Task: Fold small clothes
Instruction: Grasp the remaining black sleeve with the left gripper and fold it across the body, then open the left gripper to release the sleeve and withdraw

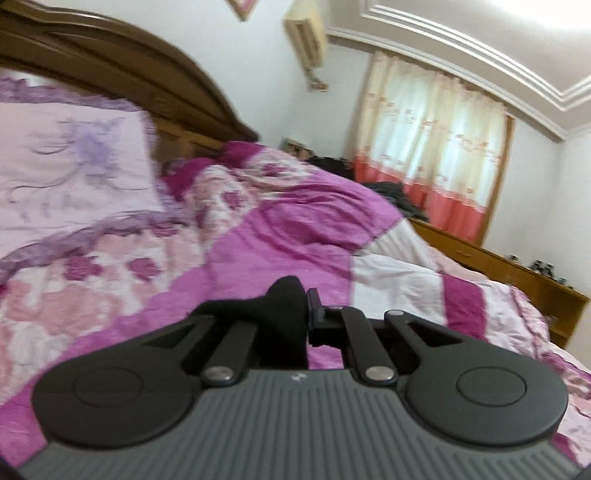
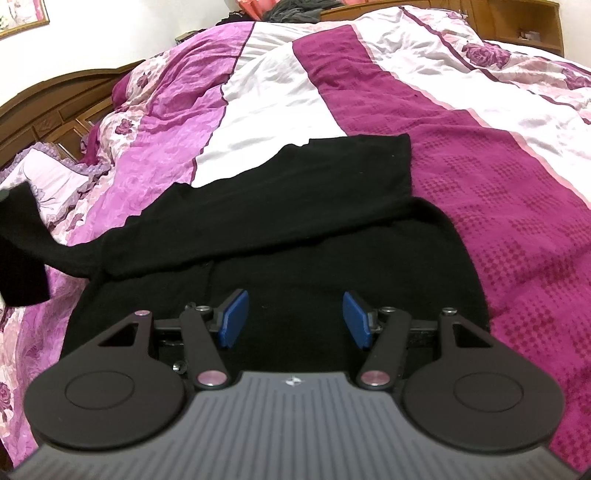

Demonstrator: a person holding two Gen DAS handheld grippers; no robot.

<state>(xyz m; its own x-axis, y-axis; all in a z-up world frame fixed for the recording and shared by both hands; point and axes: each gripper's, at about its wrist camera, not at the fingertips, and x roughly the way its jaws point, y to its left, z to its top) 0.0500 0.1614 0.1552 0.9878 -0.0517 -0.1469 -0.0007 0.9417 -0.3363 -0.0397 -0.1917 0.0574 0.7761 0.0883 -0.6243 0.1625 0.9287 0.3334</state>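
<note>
A black garment (image 2: 295,229) lies on the pink and white quilt (image 2: 498,166) in the right wrist view, one sleeve folded across its body. My right gripper (image 2: 295,319) hovers just above it, open and empty, blue pads (image 2: 356,317) apart. Another part of the garment is pulled up and out to the far left (image 2: 22,251). In the left wrist view, my left gripper (image 1: 306,317) is shut on a bunch of that black cloth (image 1: 284,317), held above the quilt (image 1: 295,229). Its fingertips are mostly hidden by the cloth.
A lilac pillow (image 1: 70,162) and a brown wooden headboard (image 1: 110,70) lie at the left. A wooden cabinet (image 1: 517,273) and a curtained window (image 1: 432,147) are beyond the bed. Dark clothes (image 2: 295,11) are piled at the bed's far edge.
</note>
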